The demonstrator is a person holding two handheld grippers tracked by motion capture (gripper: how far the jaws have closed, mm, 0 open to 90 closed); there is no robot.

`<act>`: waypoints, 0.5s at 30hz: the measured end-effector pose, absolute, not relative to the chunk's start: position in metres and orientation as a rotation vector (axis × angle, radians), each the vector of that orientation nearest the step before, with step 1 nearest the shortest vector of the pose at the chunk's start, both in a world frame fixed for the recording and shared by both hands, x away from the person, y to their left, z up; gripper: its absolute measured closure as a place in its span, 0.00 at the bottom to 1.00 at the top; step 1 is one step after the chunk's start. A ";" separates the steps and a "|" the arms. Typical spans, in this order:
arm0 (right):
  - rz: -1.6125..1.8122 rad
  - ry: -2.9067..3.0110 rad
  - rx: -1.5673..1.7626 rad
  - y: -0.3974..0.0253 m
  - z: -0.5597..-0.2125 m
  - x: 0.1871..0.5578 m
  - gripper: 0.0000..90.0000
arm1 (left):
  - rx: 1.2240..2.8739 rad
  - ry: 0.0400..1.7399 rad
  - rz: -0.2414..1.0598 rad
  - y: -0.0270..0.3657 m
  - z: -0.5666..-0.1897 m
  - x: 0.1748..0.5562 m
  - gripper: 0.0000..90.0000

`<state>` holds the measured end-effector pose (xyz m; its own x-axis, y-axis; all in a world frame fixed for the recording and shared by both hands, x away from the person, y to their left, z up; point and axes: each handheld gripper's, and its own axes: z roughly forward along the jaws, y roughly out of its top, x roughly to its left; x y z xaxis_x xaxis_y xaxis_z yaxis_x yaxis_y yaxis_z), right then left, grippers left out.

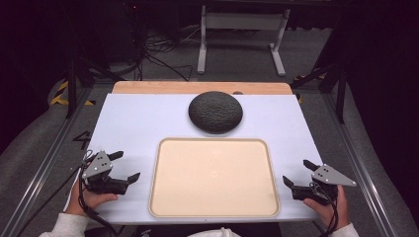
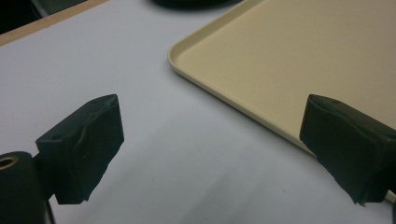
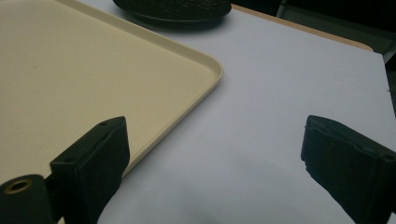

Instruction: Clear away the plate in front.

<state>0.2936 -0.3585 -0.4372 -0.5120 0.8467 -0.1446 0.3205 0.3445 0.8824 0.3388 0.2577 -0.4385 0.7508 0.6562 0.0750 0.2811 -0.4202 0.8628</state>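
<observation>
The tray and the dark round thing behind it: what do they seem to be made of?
Tray: probably matte plastic; an even beige colour, a smooth moulded raised rim and rounded corners. Dark round thing: unclear, perhaps rubber or woven fabric; black, dull, with a fine bumpy texture all over its domed top.
</observation>
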 end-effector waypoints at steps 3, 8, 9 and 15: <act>1.121 2.007 1.019 -0.359 -0.437 0.294 0.09 | 2.026 0.696 0.498 0.255 -0.435 0.348 0.07; 1.115 2.012 1.021 -0.358 -0.438 0.295 0.09 | 2.060 0.658 0.500 0.246 -0.427 0.363 0.07; 1.113 2.014 1.019 -0.357 -0.438 0.295 0.09 | 2.074 0.649 0.509 0.244 -0.425 0.367 0.07; 1.109 2.017 1.022 -0.357 -0.439 0.295 0.09 | 2.091 0.613 0.553 0.229 -0.408 0.395 0.07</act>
